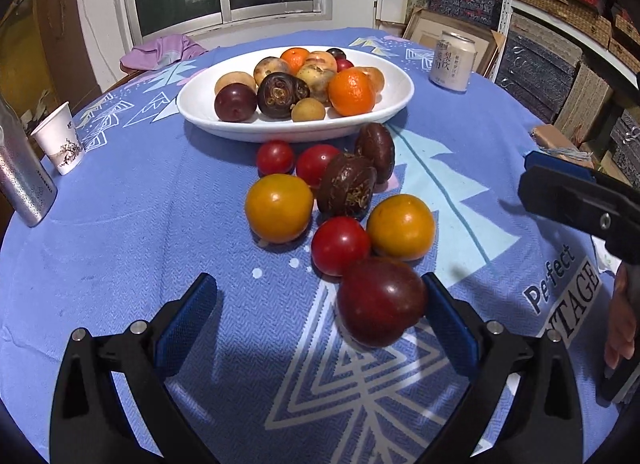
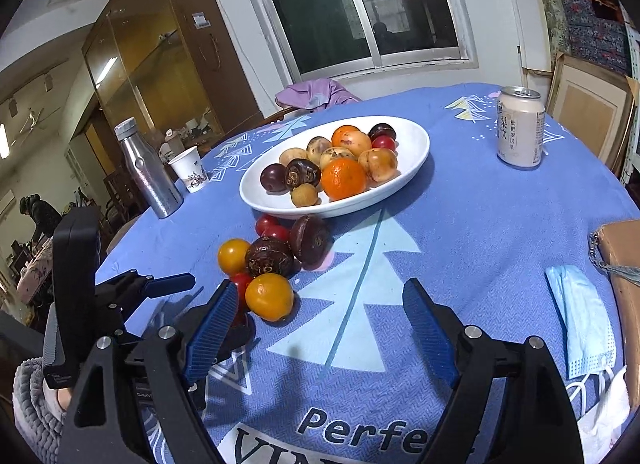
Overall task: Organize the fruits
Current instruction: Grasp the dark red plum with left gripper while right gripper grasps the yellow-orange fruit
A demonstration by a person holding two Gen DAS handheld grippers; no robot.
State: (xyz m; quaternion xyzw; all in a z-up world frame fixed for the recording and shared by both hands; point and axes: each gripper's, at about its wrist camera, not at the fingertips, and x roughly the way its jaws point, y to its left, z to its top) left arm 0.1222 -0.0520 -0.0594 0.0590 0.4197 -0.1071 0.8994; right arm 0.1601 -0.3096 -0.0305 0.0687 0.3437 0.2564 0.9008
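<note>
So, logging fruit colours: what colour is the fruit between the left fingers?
Dark red plum, clearest in left wrist view.

Readable text: blue tablecloth (image 1: 120, 244) has "Perfect" printed in dark letters near the table's near edge, right side in the left wrist view; under it a grey box with white letters, cut off, "TAGE" visible there, "VIN" at the frame bottom in the right wrist view. Beverage can (image 2: 519, 127) at the far right of the table carries vertical Chinese characters, including 梨 and 饮; the smaller print is too small to read. Silver bottle (image 1: 24, 179) at the left edge has small dark lettering, unreadable. Paper cup (image 1: 60, 139) shows only a drawing.
</note>
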